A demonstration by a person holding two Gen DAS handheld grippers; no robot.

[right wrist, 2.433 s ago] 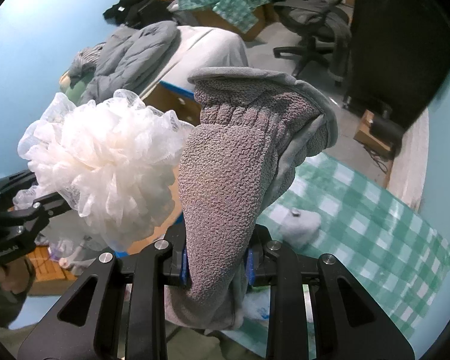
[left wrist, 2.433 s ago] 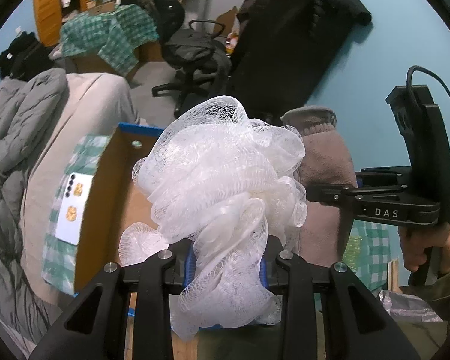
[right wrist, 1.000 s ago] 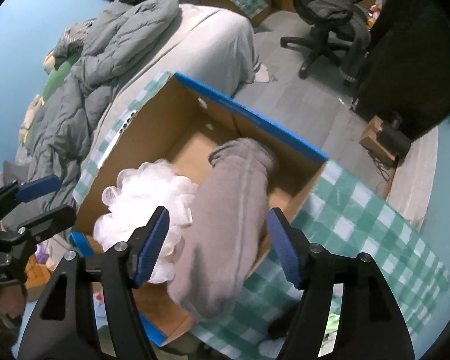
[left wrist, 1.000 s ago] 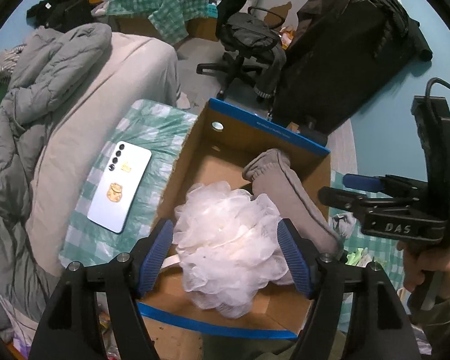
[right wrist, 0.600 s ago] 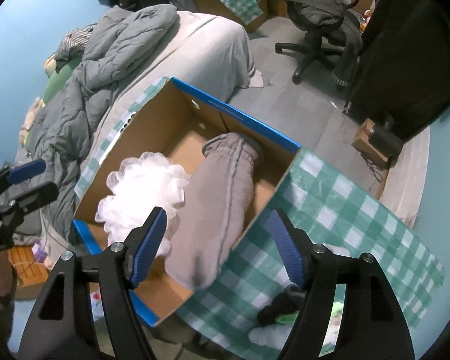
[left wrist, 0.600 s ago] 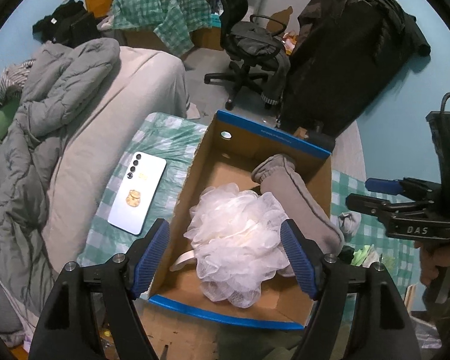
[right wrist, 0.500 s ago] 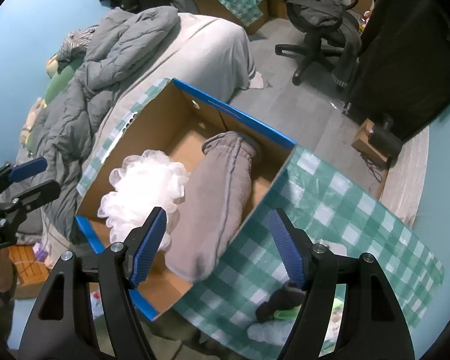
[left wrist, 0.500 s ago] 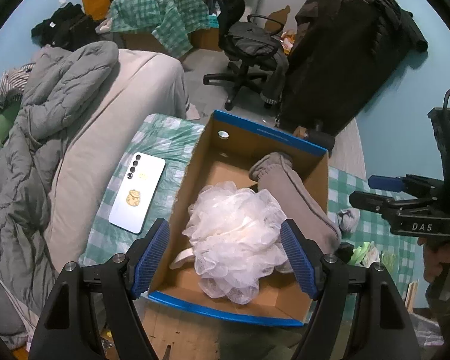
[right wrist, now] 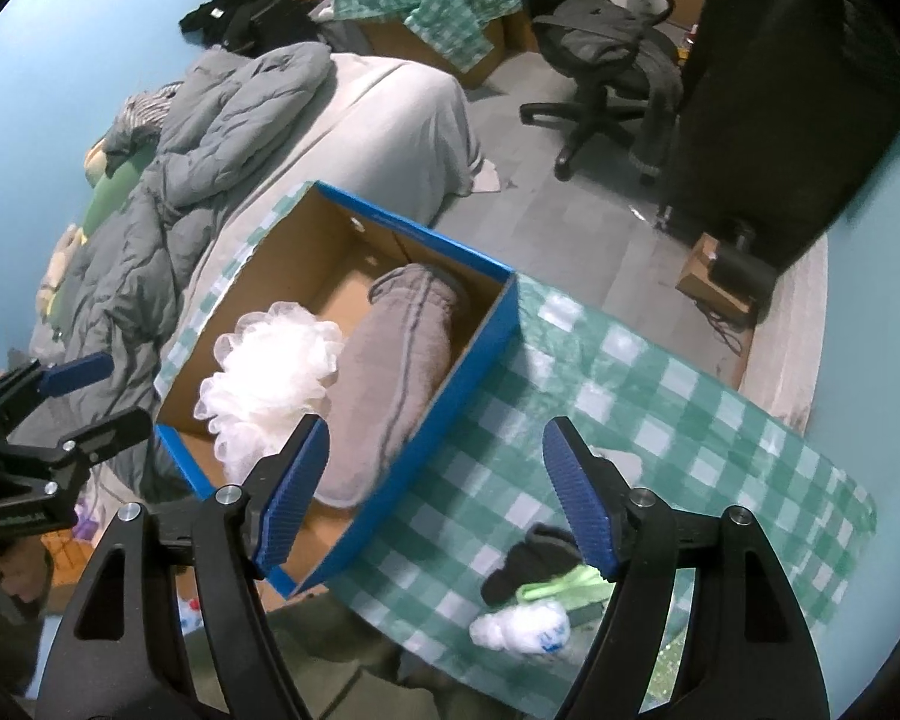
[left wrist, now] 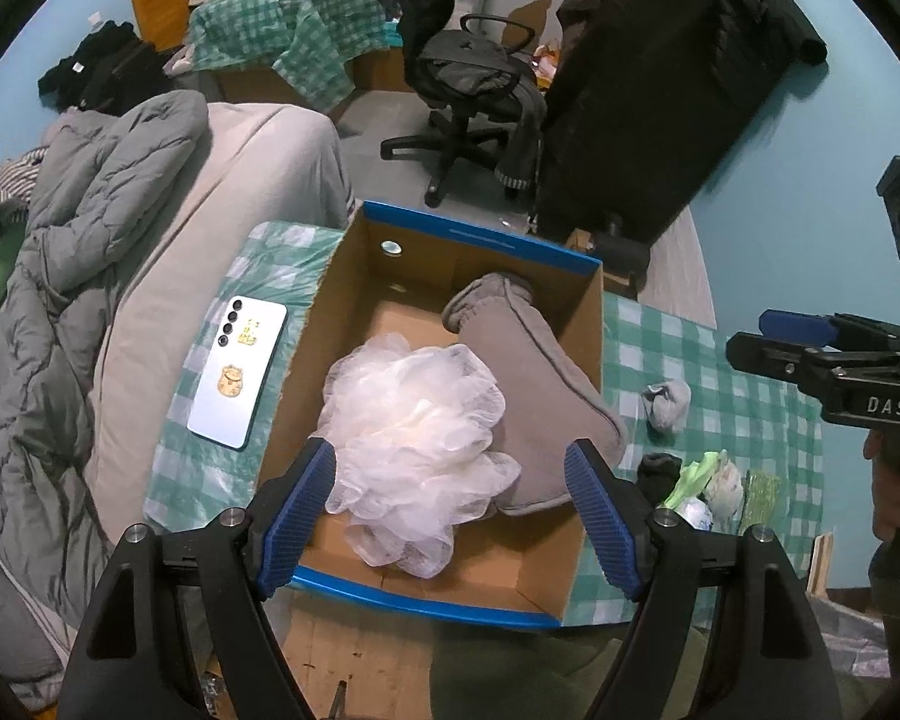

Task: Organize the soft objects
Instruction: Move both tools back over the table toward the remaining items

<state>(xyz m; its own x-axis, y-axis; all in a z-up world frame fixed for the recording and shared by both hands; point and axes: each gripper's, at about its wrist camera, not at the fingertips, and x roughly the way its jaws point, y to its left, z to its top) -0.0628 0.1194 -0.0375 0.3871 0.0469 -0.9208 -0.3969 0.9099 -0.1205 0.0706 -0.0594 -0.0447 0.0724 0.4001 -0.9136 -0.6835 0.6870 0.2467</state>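
- Sprawling along the left of both views, a bed [left wrist: 222, 192] carries a rumpled grey quilt [left wrist: 84, 228], with a black office chair [left wrist: 468, 90] on the floor beyond it.
- Spread over the work surface, a green-and-white checked cloth [right wrist: 660, 408] lies under a cardboard box [left wrist: 480, 252] with a blue rim.
- Inside the box, a grey plush mitt [left wrist: 528, 360] lies lengthwise along the right wall, its cuff toward the far end.
- Beside it, touching its left flank, a white mesh bath pouf [left wrist: 414, 438] sits in the near half of the box.
- Hovering above the box's near edge, the left gripper [left wrist: 450, 510] has its blue-padded jaws spread wide with nothing clamped; they have just been opening, and the pouf seen between them lies below in the box, free of the pads.
- Poised over the box's near right corner and the cloth, the right gripper [right wrist: 432, 492] is likewise spread wide and holds nothing; its jaws too have just been opening, with only box and cloth showing between them.
- Left of the box, a white phone [left wrist: 237, 372] lies face down on the cloth.
- Right of the box, loose on the cloth, lie a small grey sock [left wrist: 666, 402], a black item [right wrist: 534, 558], a green item [right wrist: 570, 588] and a white crumpled bag [right wrist: 522, 630].
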